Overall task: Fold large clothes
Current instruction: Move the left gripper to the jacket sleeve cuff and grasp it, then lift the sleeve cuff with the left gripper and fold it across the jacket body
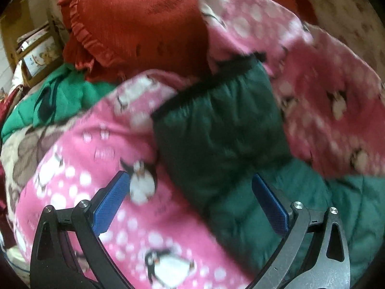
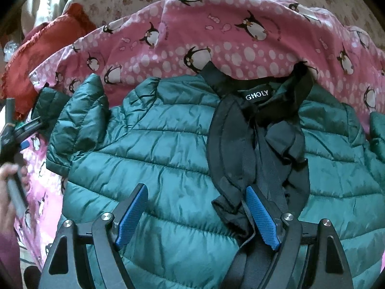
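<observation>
Hovering just above a puffy green quilted jacket, the right gripper has its two blue-padded fingers spread wide with nothing between them. The jacket lies flat and face up beneath it, its black collar at the far end showing a label that reads "GHOLY", and a loose black lining strip running down the middle toward the right-hand pad. The jacket rests on a pink blanket printed with penguins and white dots. An orange-red ruffled cushion sits at the far left edge of that blanket. In the left wrist view, which is blurred, the left gripper is likewise parted, its blue fingers holding nothing. Between and beyond them a dark green jacket sleeve with a black cuff lies on the pink penguin blanket, with the quilted jacket body below to the right. The ruffled red cushion sits behind the sleeve, at the top.
</observation>
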